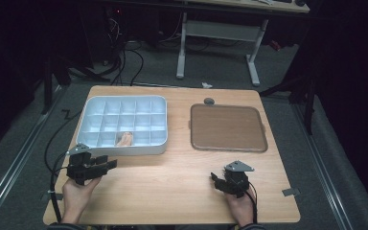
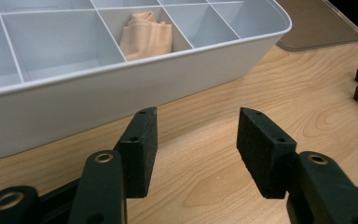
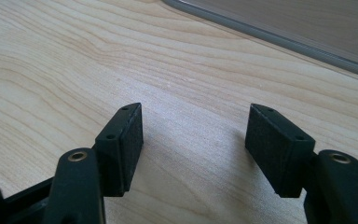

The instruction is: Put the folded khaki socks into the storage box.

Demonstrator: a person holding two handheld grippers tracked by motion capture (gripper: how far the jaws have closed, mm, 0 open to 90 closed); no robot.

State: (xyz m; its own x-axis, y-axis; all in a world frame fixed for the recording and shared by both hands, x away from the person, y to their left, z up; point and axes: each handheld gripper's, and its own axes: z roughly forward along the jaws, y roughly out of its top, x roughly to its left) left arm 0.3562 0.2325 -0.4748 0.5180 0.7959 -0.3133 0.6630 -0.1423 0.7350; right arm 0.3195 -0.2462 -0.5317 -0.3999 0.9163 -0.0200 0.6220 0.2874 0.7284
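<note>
A white compartment tray [image 1: 143, 149] stands at the table's back left; a folded peach cloth [image 1: 124, 139] lies in one of its front-row cells, also the cloth [image 2: 145, 35] behind the tray wall [image 2: 121, 88] in the left gripper view. My left gripper [image 1: 109, 165] rests just in front of the tray's near-left corner, open with nothing between its jaws [image 2: 196, 140]. My right gripper [image 1: 214, 179] sits low on the table at front right, open and empty [image 3: 196, 140], in front of a brown flat tray [image 1: 227, 127].
The wooden table [image 1: 172, 177] has bare room between the two grippers. The brown tray's edge [image 3: 279, 37] lies just beyond the right gripper. A small grey disc [image 1: 209, 101] sits behind the brown tray. Cables trail off the left table edge.
</note>
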